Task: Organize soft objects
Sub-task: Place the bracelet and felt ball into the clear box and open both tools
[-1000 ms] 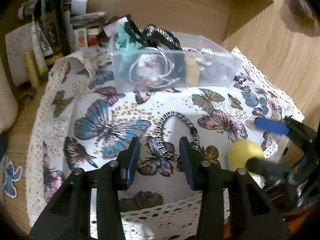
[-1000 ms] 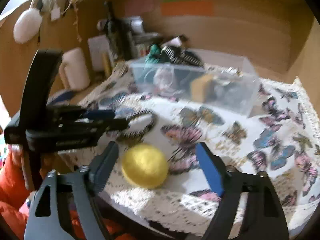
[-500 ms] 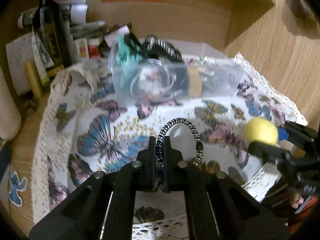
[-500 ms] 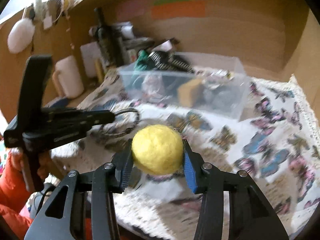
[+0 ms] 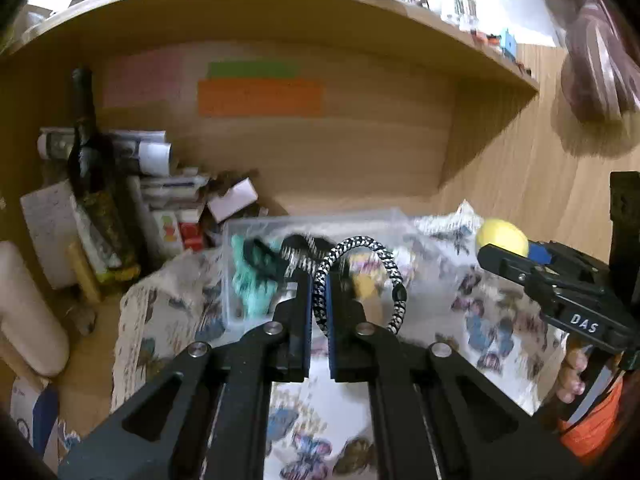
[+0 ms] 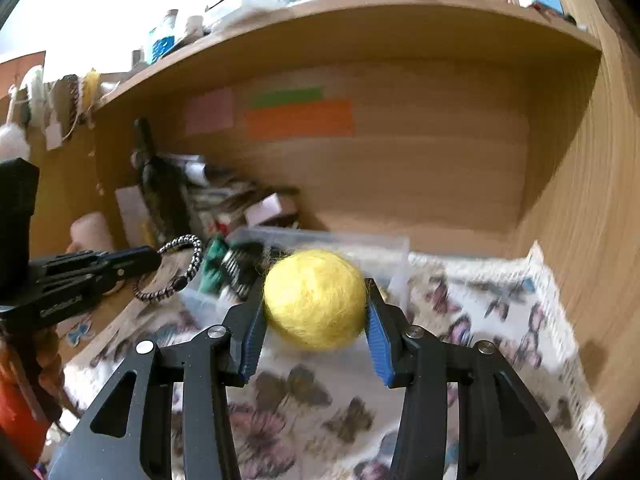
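My left gripper is shut on a black-and-white braided hair tie and holds it in the air in front of the clear plastic box. My right gripper is shut on a yellow felt ball, also lifted, in front of the same box. The ball and right gripper show at the right of the left wrist view. The hair tie and left gripper show at the left of the right wrist view.
The box holds a teal item, dark bands and a yellow block. A butterfly-print cloth covers the desk. A dark bottle, boxes and papers crowd the back left. A wooden shelf hangs overhead; a wooden wall stands on the right.
The left gripper closed on the hair tie and lifted it off the cloth. The right gripper closed on the yellow ball and raised it. Both now tilt up toward the box.
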A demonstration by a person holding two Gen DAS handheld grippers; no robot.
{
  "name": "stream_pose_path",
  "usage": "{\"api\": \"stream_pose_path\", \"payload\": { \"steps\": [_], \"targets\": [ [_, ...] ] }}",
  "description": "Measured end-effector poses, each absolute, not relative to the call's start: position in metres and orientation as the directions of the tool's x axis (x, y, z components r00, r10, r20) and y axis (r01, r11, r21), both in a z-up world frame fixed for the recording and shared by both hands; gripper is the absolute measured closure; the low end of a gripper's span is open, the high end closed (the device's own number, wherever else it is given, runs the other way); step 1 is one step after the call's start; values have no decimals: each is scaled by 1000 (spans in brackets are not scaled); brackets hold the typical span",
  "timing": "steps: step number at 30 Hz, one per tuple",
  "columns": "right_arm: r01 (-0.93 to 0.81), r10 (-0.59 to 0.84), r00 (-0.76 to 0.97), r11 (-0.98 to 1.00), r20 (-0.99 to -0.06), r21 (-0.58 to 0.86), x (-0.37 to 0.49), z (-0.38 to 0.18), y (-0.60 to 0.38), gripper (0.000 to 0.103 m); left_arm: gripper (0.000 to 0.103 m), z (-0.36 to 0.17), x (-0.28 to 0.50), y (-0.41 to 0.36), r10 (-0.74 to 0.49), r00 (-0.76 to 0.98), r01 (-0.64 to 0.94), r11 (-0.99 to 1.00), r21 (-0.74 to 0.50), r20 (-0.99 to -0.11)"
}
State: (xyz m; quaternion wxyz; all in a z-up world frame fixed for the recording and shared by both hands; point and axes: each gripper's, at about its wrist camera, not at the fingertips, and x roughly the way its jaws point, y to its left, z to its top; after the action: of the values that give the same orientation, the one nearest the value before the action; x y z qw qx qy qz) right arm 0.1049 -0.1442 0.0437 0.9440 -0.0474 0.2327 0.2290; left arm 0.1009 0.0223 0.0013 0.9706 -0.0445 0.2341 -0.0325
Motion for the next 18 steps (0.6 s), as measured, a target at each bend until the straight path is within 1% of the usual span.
{"api": "stream_pose_path", "payload": {
  "steps": [3, 7, 13, 18],
  "targets": [
    [-446, 400, 796, 895, -455, 6, 119, 50, -143, 61, 98, 7, 115, 23, -96, 887, 46, 992, -121, -451],
    [-434, 374, 792, 901, -483, -13, 142, 45, -137, 61, 98, 5, 143, 19, -107, 873, 50, 990, -131, -476],
    [-434, 344, 734, 901, -586, -15, 178, 11, -130, 61, 98, -14, 181, 12, -103, 839, 35, 990, -136, -535],
    [-447, 329, 675, 894, -661, -11, 195, -14, -125, 60, 98, -33, 203, 4, -69, 817, 21, 996, -89, -573]
  ]
}}
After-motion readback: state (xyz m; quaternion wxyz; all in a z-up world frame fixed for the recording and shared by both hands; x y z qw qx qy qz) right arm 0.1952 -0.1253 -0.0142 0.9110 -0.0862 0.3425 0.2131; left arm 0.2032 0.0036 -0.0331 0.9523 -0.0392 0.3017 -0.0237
